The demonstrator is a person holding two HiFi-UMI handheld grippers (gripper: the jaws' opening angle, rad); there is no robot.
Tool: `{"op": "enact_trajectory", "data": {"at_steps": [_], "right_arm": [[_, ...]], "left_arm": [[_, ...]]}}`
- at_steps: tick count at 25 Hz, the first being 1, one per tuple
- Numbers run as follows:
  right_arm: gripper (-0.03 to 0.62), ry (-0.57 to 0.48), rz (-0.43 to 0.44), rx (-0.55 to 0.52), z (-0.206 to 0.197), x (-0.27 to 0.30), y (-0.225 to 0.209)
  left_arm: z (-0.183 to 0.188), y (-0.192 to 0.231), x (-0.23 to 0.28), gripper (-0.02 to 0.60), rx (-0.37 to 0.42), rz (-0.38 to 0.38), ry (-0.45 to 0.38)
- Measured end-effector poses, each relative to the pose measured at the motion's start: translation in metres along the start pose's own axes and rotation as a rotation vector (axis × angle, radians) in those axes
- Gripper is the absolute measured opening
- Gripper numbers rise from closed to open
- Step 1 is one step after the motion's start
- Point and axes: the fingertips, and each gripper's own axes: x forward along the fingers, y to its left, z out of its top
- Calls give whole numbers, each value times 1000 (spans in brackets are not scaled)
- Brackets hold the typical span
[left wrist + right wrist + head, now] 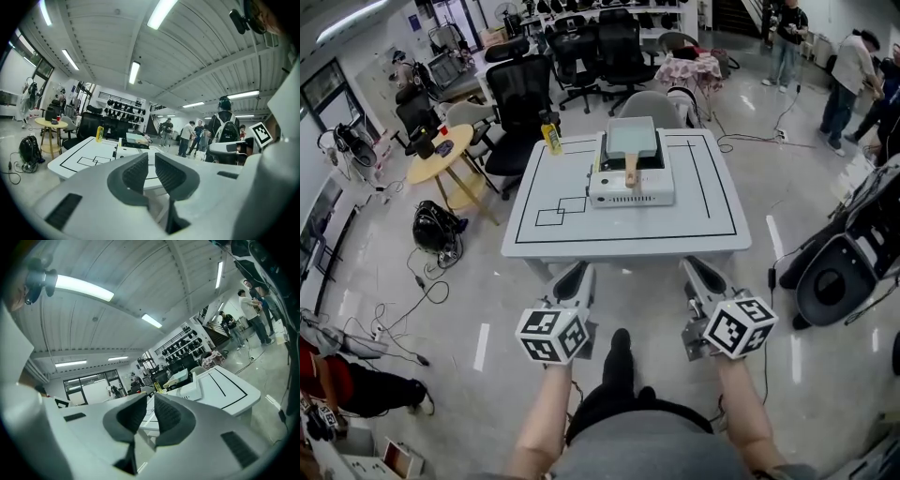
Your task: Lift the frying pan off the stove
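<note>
While both grippers hang short of the near edge of the white table (703, 220), the frying pan (632, 141) sits on the stove (630, 190), untouched. The pan is pale green and rectangular, and its wooden handle (632, 169) points to 6 o'clock, toward the person. The stove stands on the far half of the table, just right of a yellow bottle (551, 138) at its 10 o'clock.

Seen from the head, the left gripper (575, 277) is at 7 o'clock from the stove and the right gripper (701, 274) at 5 o'clock, both well apart from it and aimed toward the table. Each gripper's own view shows its jaws a narrow slit apart with nothing between them, so both are slightly open and empty.

Off the table's 9 o'clock side stands a round wooden table (441, 155), with a black bag (437, 228) on the floor near it. Black office chairs (520, 94) crowd the 12 o'clock side.
</note>
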Motion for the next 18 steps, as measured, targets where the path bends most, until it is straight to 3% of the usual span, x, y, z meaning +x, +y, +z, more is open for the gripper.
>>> {"op": "enact_trajectory", "data": {"at_steps": [8, 18], "right_arm": [[84, 7, 12, 34, 11, 57, -19], [130, -2, 8, 156, 37, 143, -56]], "left_arm": [[11, 41, 57, 102, -72, -47, -3], [29, 92, 149, 137, -150, -130, 50]]}}
